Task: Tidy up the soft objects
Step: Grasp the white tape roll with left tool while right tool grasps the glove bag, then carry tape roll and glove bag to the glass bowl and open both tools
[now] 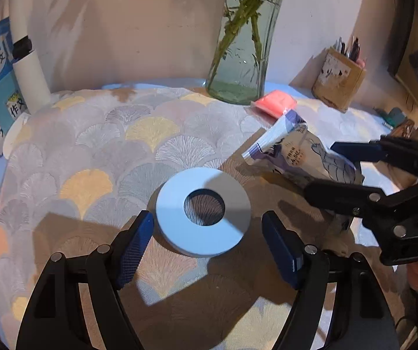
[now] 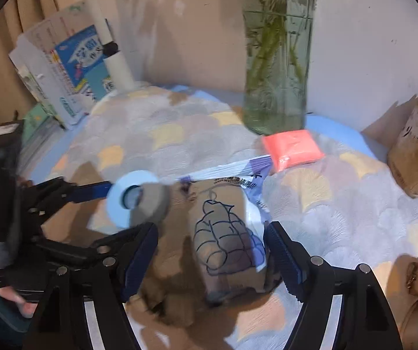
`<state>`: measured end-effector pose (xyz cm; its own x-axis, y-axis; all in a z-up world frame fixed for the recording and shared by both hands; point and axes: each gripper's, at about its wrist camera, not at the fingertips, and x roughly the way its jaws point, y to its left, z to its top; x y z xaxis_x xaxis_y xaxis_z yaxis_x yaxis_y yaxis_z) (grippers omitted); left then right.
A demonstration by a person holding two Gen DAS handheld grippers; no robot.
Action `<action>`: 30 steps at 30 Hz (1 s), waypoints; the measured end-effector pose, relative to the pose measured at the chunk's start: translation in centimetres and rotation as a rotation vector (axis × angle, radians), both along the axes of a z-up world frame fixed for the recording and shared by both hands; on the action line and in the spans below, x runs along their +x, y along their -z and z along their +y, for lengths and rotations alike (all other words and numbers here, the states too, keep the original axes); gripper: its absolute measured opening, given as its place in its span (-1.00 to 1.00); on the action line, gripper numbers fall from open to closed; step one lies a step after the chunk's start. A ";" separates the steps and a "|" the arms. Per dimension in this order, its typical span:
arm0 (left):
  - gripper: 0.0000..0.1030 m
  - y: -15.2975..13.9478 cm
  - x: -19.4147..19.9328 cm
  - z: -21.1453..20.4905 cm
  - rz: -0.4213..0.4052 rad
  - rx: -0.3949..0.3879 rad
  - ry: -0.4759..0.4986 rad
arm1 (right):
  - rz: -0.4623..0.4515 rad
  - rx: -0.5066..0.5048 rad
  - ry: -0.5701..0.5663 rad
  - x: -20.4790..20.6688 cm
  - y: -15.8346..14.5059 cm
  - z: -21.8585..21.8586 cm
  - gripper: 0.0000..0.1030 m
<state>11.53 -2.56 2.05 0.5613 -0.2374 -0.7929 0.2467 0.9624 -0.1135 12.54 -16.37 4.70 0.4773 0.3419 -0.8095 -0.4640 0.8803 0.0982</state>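
Between left gripper [image 1: 208, 234] fingers: foam ring [image 1: 203, 215].

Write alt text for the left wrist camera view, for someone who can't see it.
The open left gripper straddles a pale blue ring lying flat on a fan-patterned cloth. At right, the open right gripper sits at a printed plastic pouch. Behind stand a glass vase of green stems, a pink packet and a cardboard pen box.

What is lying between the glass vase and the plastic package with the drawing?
A pink soft block lies between the glass vase and the plastic package, close to the vase's base. Both wrist views show it.
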 end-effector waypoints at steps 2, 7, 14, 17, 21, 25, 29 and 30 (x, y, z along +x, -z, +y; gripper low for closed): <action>0.43 0.4 0.3 0.1 0.010 -0.011 -0.008 | -0.014 0.003 0.003 0.0 0.3 -0.2 0.46; 0.29 0.6 0.4 0.1 0.006 -0.004 -0.019 | -0.020 -0.050 0.052 0.6 2.0 -0.4 0.46; 0.19 0.2 -0.6 -1.1 -0.060 0.060 0.004 | -0.029 0.054 0.167 1.0 3.2 -3.4 -0.03; 0.19 -0.7 -1.6 -0.7 -0.134 0.021 0.012 | -0.042 0.092 0.194 0.6 2.9 -4.3 -0.13; 0.19 -0.5 -1.5 -0.6 -0.134 0.049 -0.029 | -0.037 0.172 0.232 0.0 2.1 -5.7 -0.13; 0.19 -1.4 -2.2 -0.5 -0.149 -0.003 -0.025 | -0.019 0.221 0.283 -1.6 1.3 -7.7 -0.13; 0.19 -2.9 -4.0 -1.4 -0.176 -0.050 -0.028 | -0.029 0.229 0.312 -4.7 -0.1 -9.0 -0.13; 0.19 -3.5 -4.6 -1.8 -0.185 -0.049 -0.018 | -0.035 0.219 0.326 -5.4 -0.4 -9.2 -0.13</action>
<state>6.89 -4.39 5.51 0.7010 -0.2616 -0.6635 0.2502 0.9614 -0.1147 7.17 -25.61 5.06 0.6152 0.3305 -0.7157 -0.1696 0.9421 0.2892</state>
